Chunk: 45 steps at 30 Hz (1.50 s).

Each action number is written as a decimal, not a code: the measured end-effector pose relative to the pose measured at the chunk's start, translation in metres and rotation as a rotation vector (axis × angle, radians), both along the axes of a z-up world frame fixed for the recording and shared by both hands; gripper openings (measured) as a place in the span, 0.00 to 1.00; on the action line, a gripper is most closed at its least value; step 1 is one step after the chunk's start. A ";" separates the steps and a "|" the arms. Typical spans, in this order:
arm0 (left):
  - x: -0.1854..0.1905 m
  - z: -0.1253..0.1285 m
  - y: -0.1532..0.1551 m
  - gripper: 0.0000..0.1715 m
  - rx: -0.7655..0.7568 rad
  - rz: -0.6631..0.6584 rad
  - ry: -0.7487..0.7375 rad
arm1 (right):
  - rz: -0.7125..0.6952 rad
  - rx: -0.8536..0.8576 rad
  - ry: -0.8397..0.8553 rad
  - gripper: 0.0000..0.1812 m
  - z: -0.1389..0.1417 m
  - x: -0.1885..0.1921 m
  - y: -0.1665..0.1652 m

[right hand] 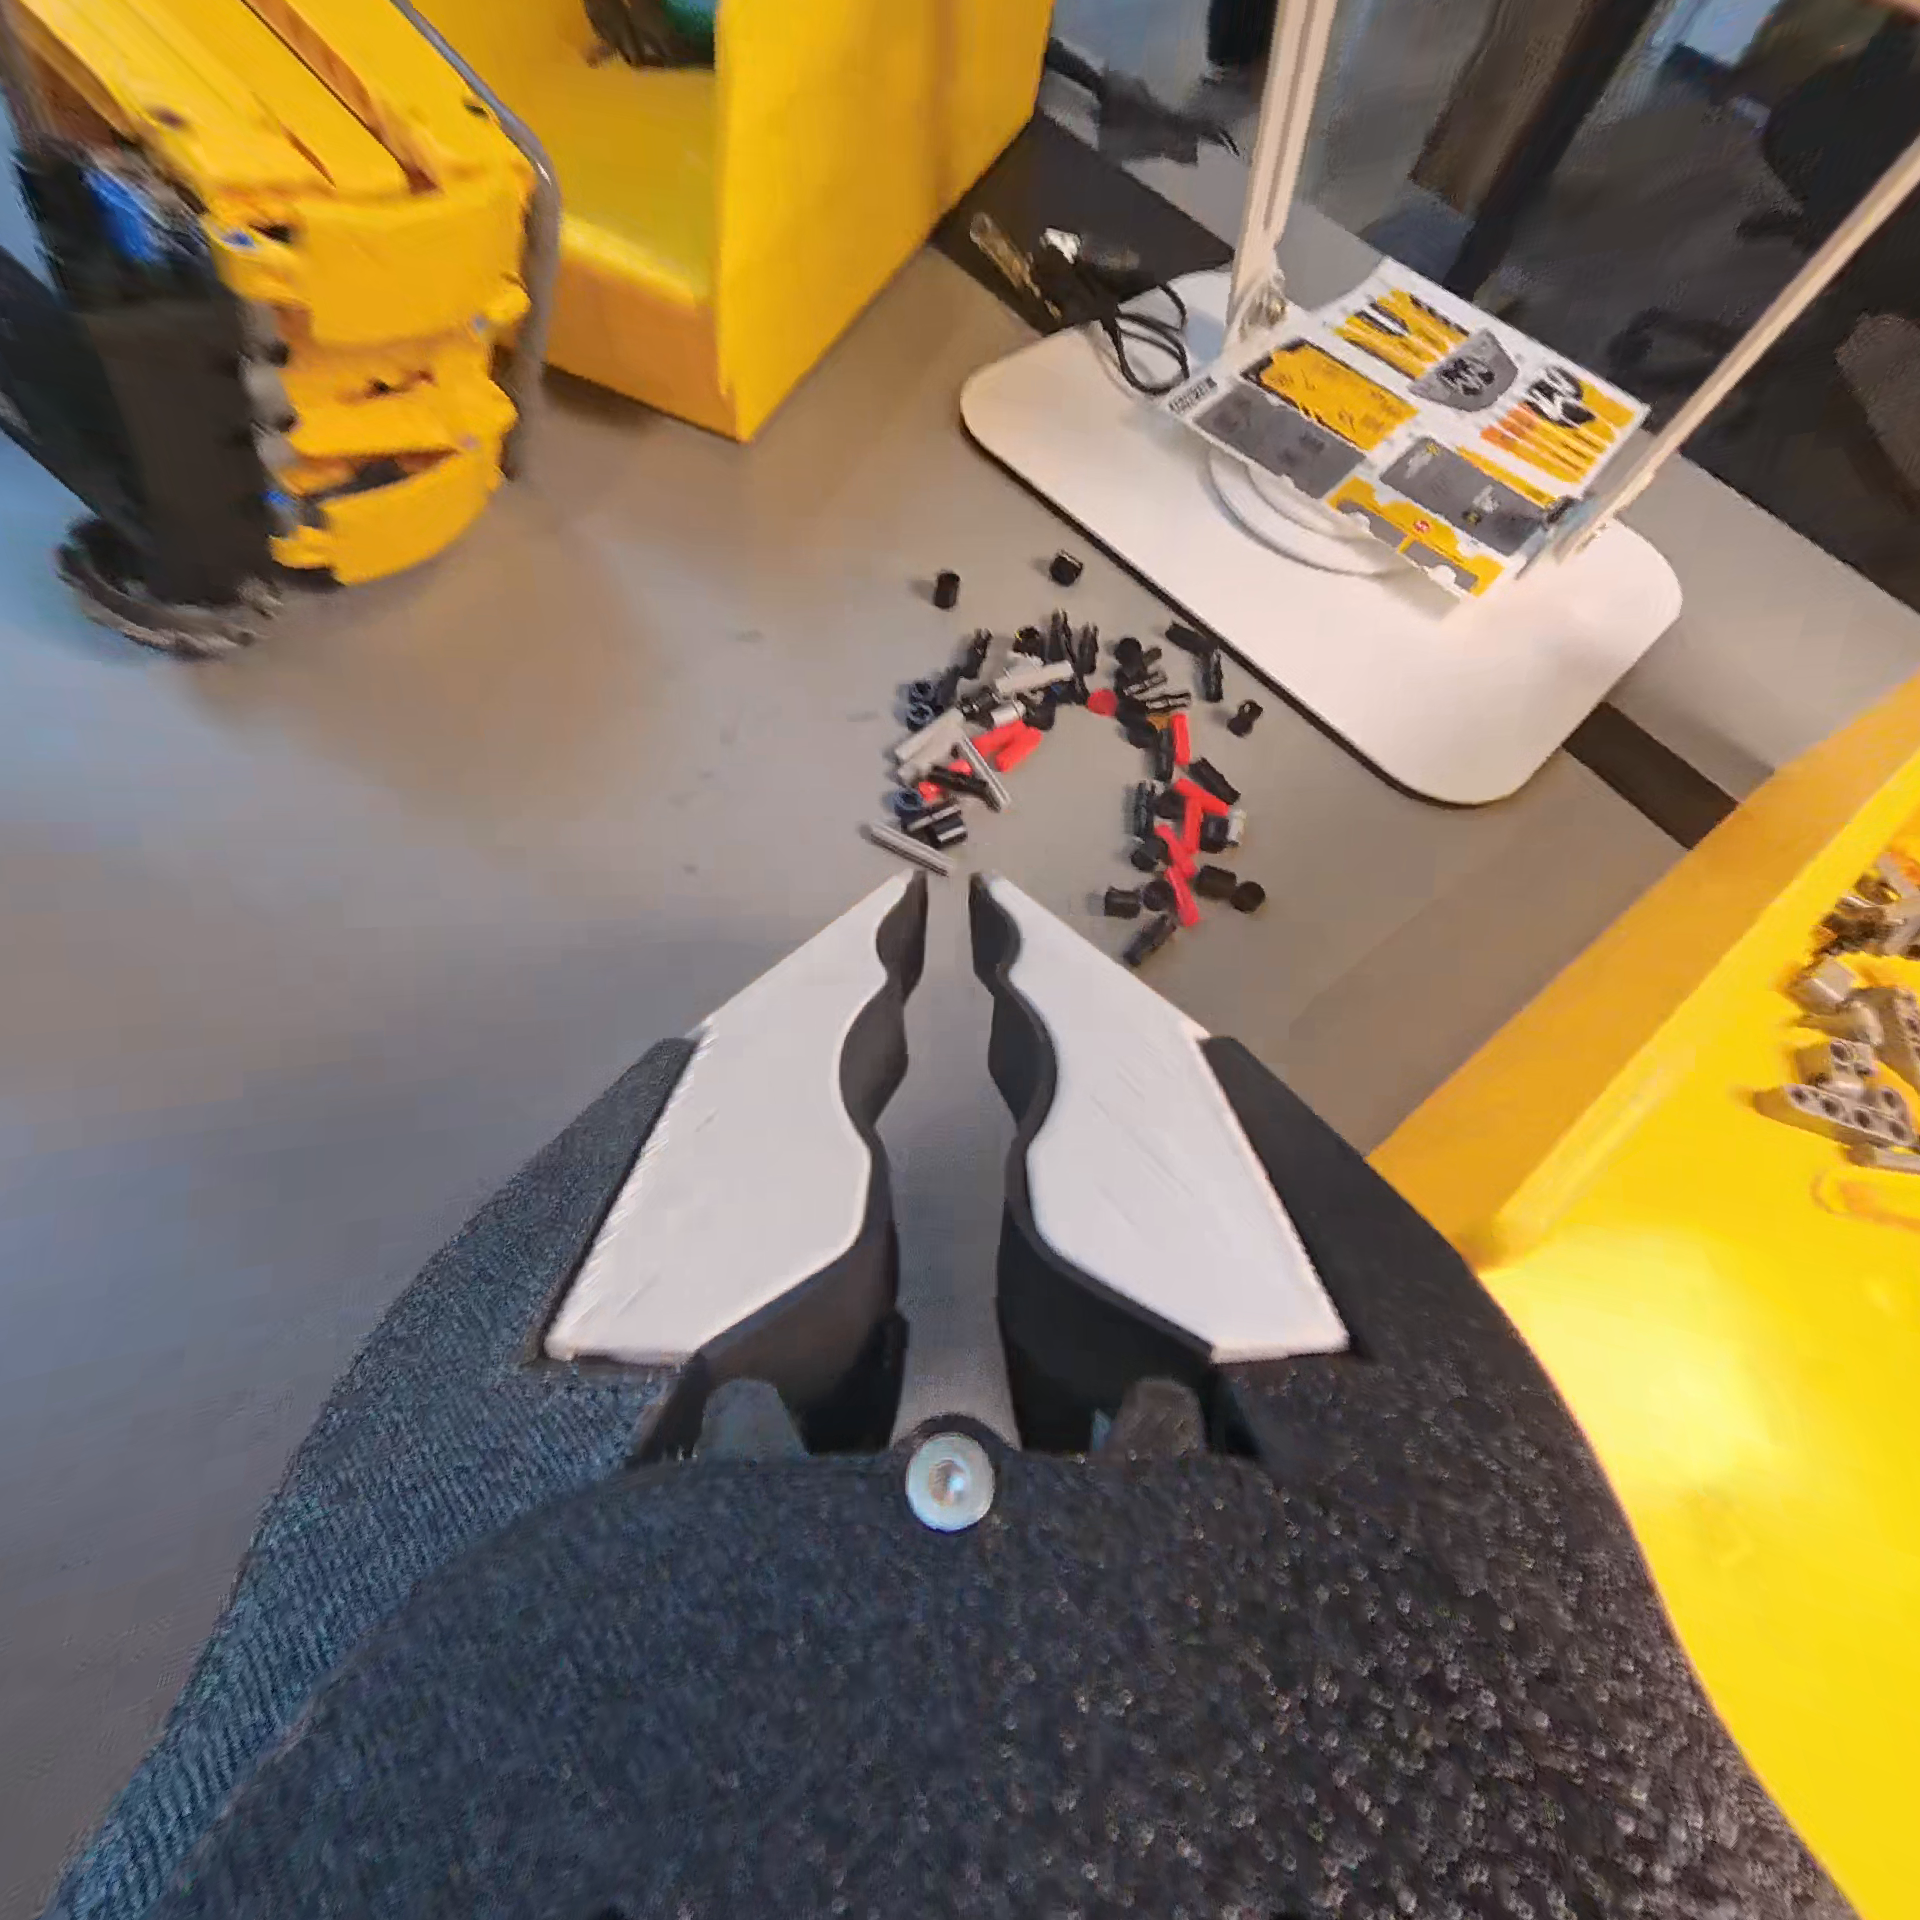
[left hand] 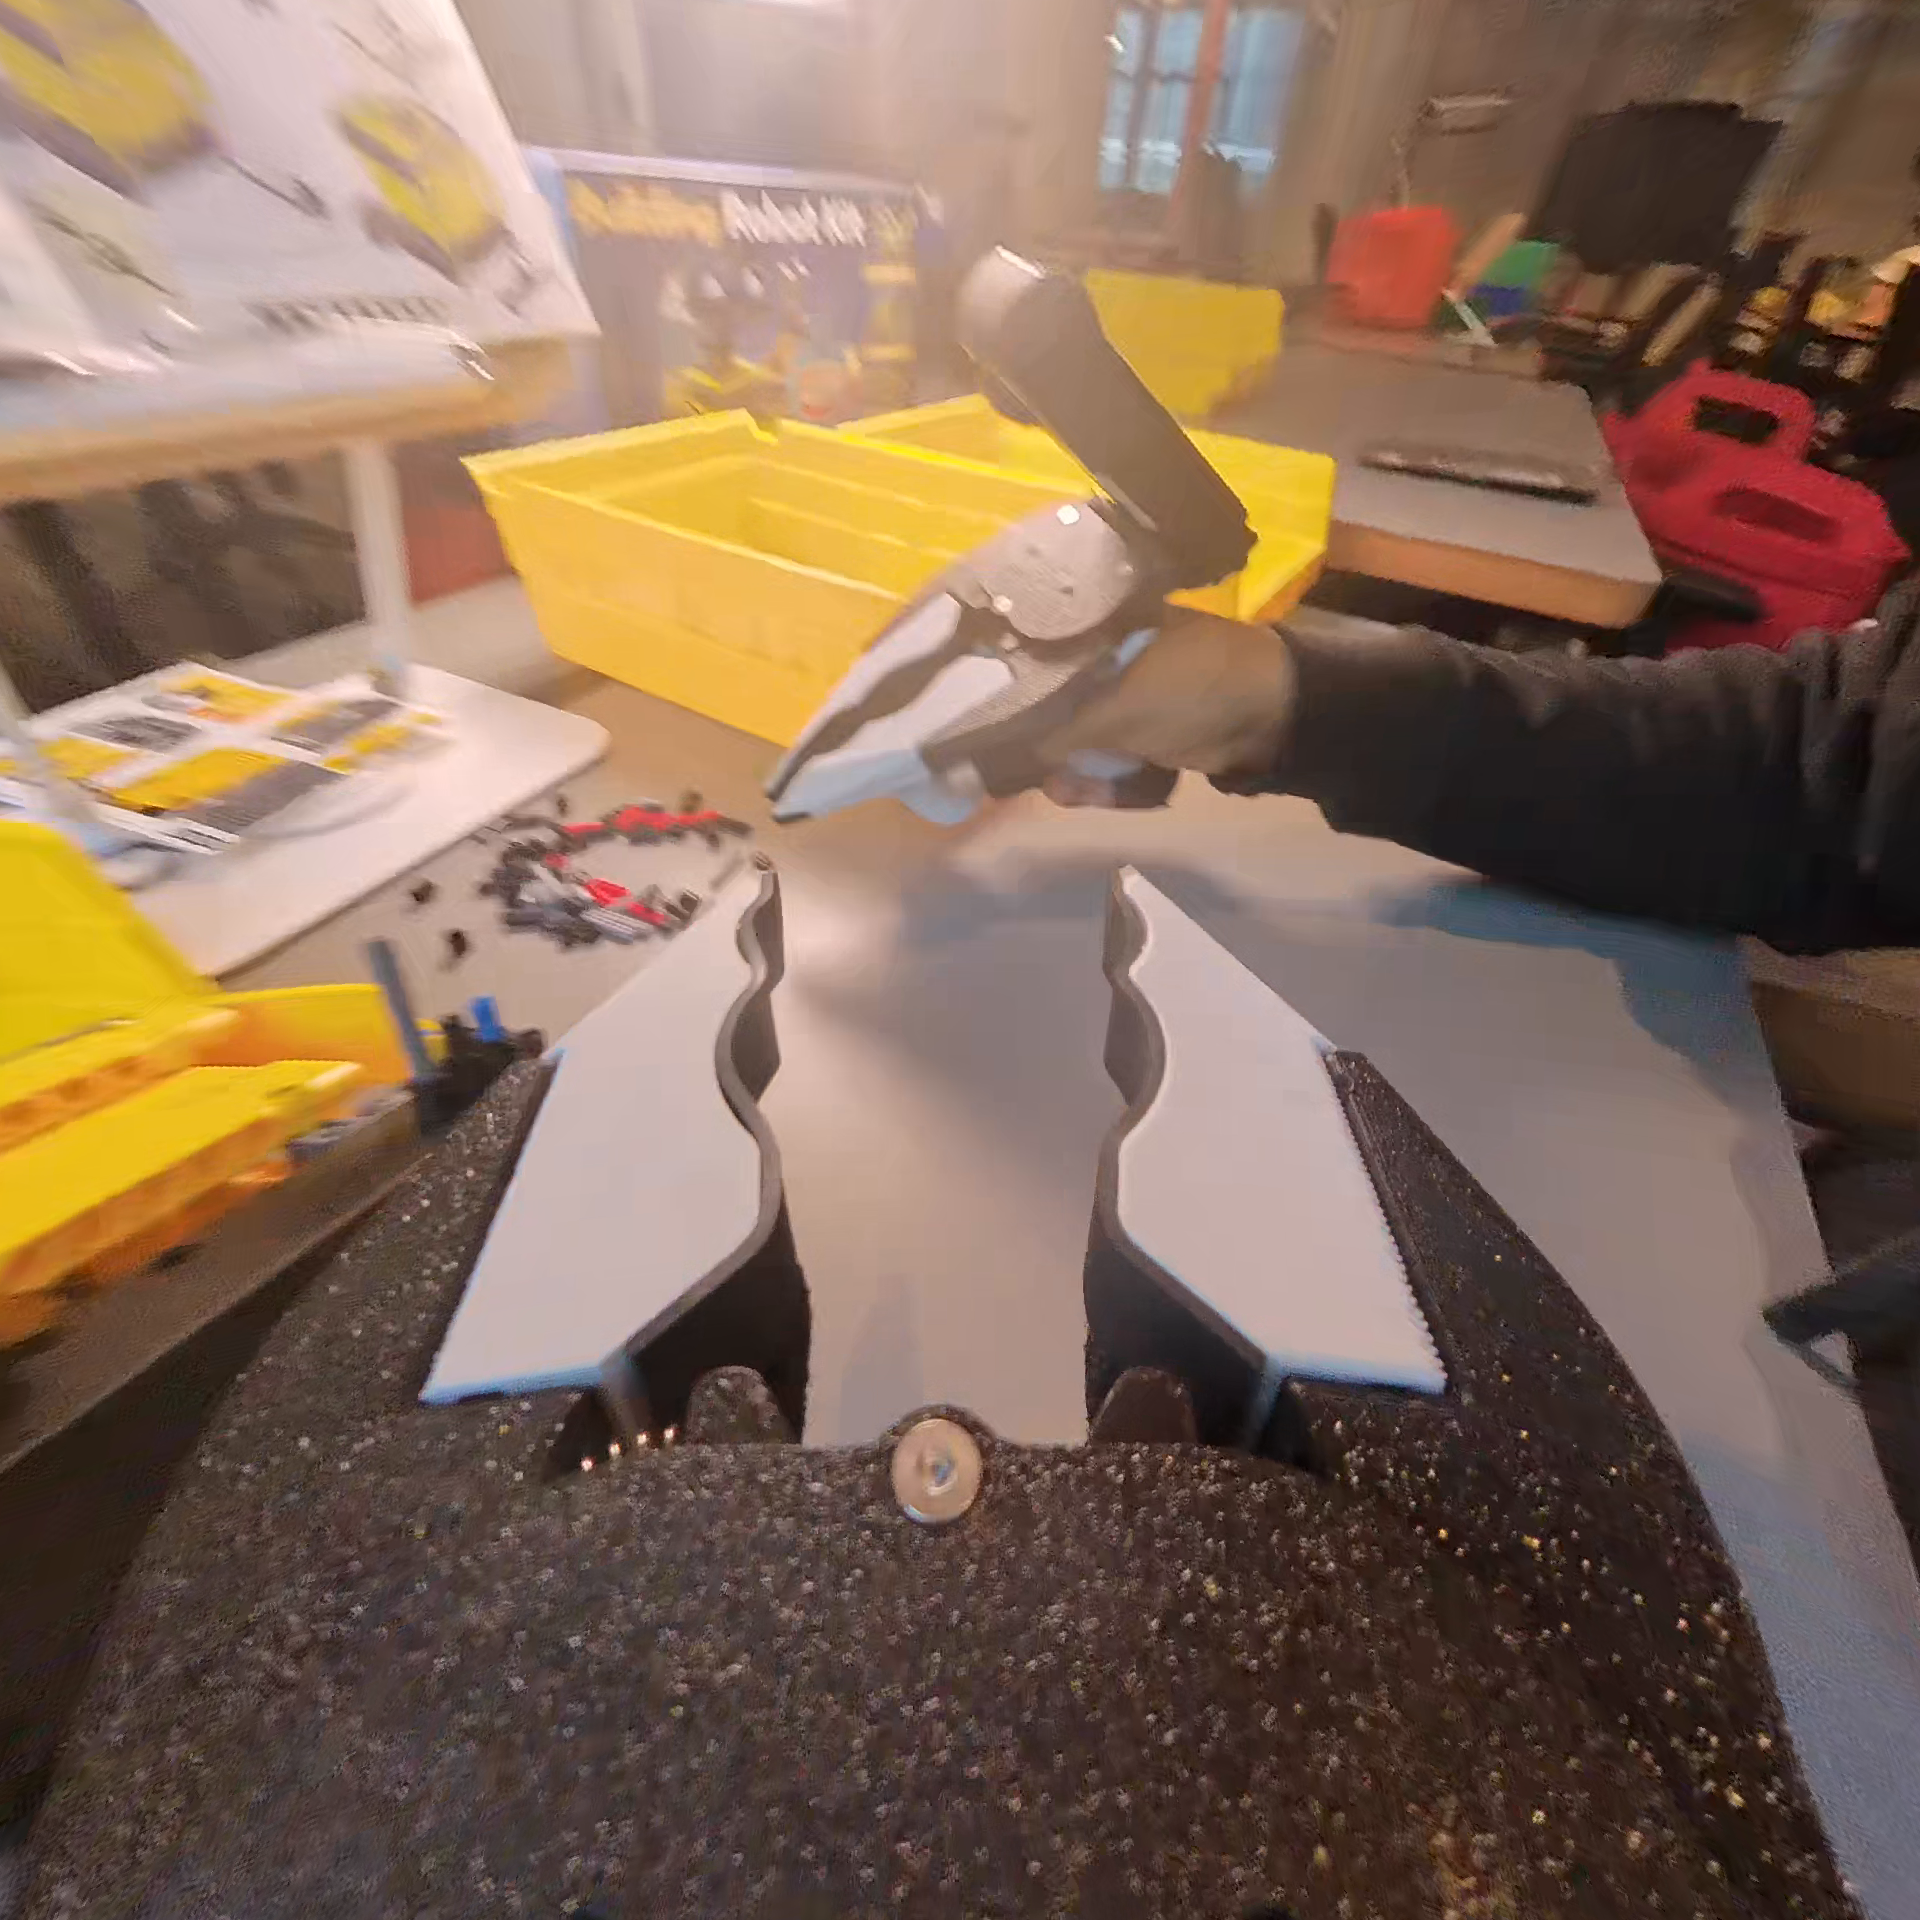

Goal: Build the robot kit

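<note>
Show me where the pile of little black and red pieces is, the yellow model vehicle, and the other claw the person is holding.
pile of small pieces [right hand: 1081, 758]: right wrist view, middle of the scatter.
yellow model vehicle [right hand: 384, 343]: right wrist view, its yellow body.
right claw [left hand: 805, 798]: left wrist view, between its nearly closed fingertips.

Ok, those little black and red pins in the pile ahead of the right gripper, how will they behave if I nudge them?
The pins look short and round, so they will likely roll and scatter. Probably very light. They lie loose on the smooth table.
</note>
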<state>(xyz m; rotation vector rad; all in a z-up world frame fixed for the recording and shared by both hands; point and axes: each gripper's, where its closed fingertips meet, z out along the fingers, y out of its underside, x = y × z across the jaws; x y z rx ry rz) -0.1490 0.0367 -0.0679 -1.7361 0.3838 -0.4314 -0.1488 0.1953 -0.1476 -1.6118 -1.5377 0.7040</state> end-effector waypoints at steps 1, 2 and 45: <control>0.006 -0.011 0.002 0.36 -0.035 -0.033 -0.006 | -0.027 0.030 -0.027 0.04 -0.007 0.002 0.005; 0.010 -0.019 0.001 0.37 -0.057 -0.060 -0.018 | -0.054 0.049 -0.054 0.05 -0.012 0.005 0.008; -0.005 -0.030 -0.002 0.38 -0.032 0.072 0.053 | 0.144 -0.115 -0.203 0.05 -0.023 0.025 -0.084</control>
